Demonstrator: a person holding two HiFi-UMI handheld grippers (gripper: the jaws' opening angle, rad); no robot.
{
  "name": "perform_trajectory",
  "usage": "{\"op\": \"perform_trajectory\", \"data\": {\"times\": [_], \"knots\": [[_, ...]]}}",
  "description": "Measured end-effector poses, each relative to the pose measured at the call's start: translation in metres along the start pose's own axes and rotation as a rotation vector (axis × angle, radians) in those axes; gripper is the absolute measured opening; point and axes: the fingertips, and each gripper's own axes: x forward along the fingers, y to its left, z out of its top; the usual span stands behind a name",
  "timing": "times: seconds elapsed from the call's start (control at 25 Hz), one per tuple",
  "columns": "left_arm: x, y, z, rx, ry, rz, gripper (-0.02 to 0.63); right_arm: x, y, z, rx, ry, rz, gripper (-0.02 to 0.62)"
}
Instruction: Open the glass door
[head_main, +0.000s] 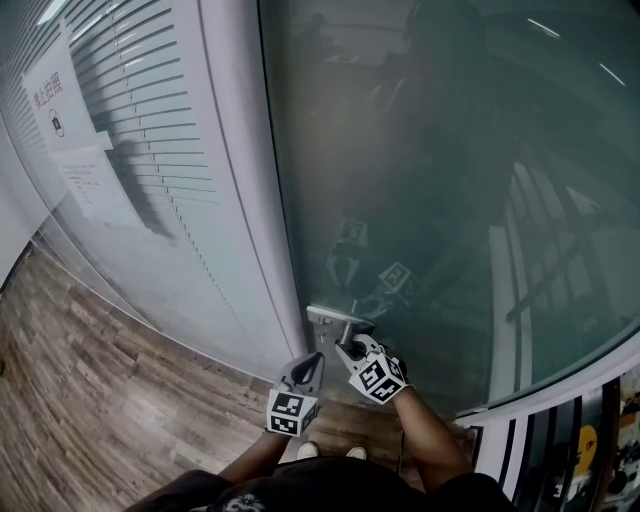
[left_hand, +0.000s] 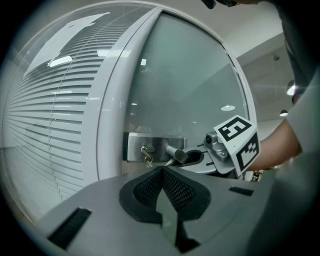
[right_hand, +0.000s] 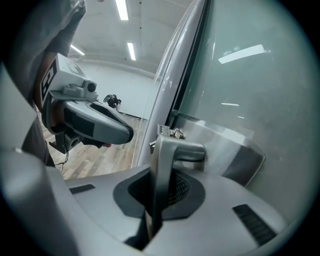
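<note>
The glass door (head_main: 430, 180) has a steel lock plate (left_hand: 155, 147) with a key (left_hand: 146, 155) hanging in it. A metal lever handle (right_hand: 162, 165) sticks out from the plate. My right gripper (right_hand: 159, 176) is shut on that handle, with the lever's bar clamped between its pads. In the head view the right gripper (head_main: 352, 350) sits just under the plate (head_main: 326, 316). My left gripper (head_main: 308, 366) hangs beside it to the left, a little short of the door, shut with nothing in it. From the left gripper view, its jaws (left_hand: 162, 176) meet below the handle (left_hand: 176, 153).
A white door frame (head_main: 245, 180) runs along the left of the glass. Beyond it is a window with slatted blinds (head_main: 140, 110) and paper notices (head_main: 60, 95). Wood flooring (head_main: 90, 390) lies below, and the person's shoes (head_main: 328, 452) stand close to the door.
</note>
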Motion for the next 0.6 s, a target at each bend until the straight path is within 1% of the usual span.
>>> {"op": "perform_trajectory", "data": {"times": [0.28,0.4,0.6], "knots": [[0.015,-0.010,0.004,0.022,0.005,0.019,0.006,0.010,-0.017,-0.004,0.024,0.015,0.024,0.018],[0.026,-0.013,0.004,0.028,0.006,0.047,0.006,0.013,-0.028,-0.007,0.032,0.018,0.017,0.018],[0.040,-0.025,0.006,-0.004,0.037,0.080,0.006,0.019,-0.052,-0.017,0.047,0.024,-0.001,0.018]]}}
